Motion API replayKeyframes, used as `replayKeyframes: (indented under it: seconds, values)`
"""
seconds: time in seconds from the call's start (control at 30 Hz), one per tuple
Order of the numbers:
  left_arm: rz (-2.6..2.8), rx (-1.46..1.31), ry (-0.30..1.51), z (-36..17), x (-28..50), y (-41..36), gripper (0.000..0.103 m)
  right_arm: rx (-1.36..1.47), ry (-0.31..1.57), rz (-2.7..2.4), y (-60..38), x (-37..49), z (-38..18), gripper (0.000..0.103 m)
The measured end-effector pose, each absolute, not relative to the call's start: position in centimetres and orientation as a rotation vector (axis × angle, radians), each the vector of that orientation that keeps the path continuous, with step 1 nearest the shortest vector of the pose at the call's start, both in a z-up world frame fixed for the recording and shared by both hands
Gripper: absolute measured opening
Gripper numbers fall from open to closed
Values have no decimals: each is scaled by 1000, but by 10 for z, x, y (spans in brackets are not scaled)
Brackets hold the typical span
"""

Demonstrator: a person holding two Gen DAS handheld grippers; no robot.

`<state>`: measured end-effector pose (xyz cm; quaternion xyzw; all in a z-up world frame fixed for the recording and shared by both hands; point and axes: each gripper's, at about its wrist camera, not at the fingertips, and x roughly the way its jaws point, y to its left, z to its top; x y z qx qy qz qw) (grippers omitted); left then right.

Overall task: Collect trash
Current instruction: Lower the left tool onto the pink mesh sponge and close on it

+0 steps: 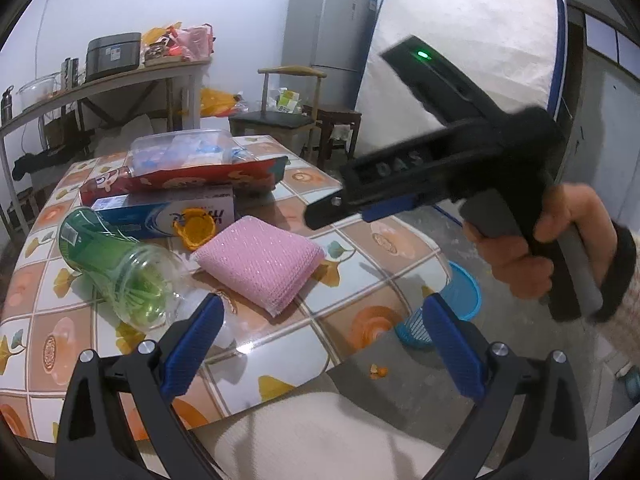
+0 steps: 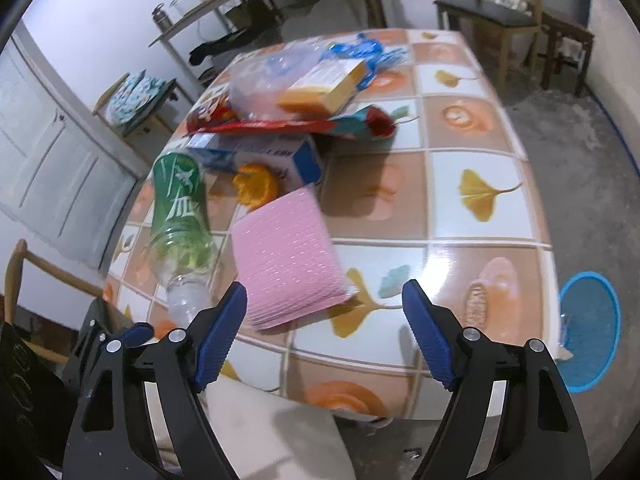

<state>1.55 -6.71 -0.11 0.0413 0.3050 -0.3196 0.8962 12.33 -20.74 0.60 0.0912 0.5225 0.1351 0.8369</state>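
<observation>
A green plastic bottle (image 1: 108, 264) (image 2: 180, 216) lies on its side on the tiled table (image 1: 360, 332) (image 2: 480, 136). An orange peel (image 1: 196, 226) (image 2: 254, 188) lies beside a blue-white box (image 1: 160, 208) (image 2: 260, 156). A pink sponge cloth (image 1: 260, 262) (image 2: 284, 260) lies in the middle. A blue mesh bin (image 1: 460, 300) (image 2: 588, 332) stands on the floor by the table. My left gripper (image 1: 320, 344) is open and empty above the near table edge. My right gripper (image 2: 324, 340) is open and empty; its body shows in the left wrist view (image 1: 420, 176).
A red snack bag (image 1: 208, 178) (image 2: 288, 124) and a clear bag with packets (image 1: 184, 150) (image 2: 304, 76) sit at the back of the table. A small scrap (image 1: 378, 371) lies on the floor. Chairs, a shelf and a fridge (image 1: 328, 32) stand beyond.
</observation>
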Motion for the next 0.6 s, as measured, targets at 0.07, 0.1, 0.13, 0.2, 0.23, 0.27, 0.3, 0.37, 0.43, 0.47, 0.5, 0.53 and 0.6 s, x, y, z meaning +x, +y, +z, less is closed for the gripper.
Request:
replayKeyframes:
  seconds: [0.07, 0.1, 0.13, 0.2, 0.23, 0.27, 0.3, 0.37, 0.43, 0.47, 0.5, 0.53, 0.6]
  values:
    - [-664, 99, 636, -3, 15, -69, 97, 179, 1126, 312, -202, 127, 3, 75]
    - [-666, 102, 637, -4, 13, -70, 97, 165, 1134, 326, -199, 129, 1, 75]
    - [-667, 106, 639, -5, 13, -71, 97, 155, 1142, 335, -197, 131, -1, 75]
    - [-662, 118, 634, -4, 12, -71, 97, 124, 1159, 358, -189, 135, -3, 75]
    - [-660, 124, 629, -4, 12, -72, 97, 108, 1160, 369, -186, 136, -4, 75]
    - [-660, 131, 625, -4, 11, -72, 97, 81, 1160, 378, -181, 138, -4, 76]
    - [-657, 143, 623, -5, 10, -73, 97, 39, 1156, 386, -175, 140, -3, 77]
    - [-653, 162, 625, -7, 8, -74, 97, -15, 1153, 404, -167, 145, -3, 81]
    - [-646, 180, 639, -10, 7, -75, 97, -66, 1172, 426, -156, 152, -6, 82]
    - [-647, 184, 648, -12, 7, -75, 97, -89, 1183, 434, -151, 155, -8, 82]
    - [-648, 186, 653, -13, 6, -75, 96, -122, 1192, 449, -144, 158, -11, 82]
    - [-650, 189, 658, -14, 5, -76, 95, -147, 1196, 457, -139, 160, -13, 83]
    - [-650, 200, 663, -16, 3, -76, 92, -192, 1205, 462, -131, 165, -19, 83]
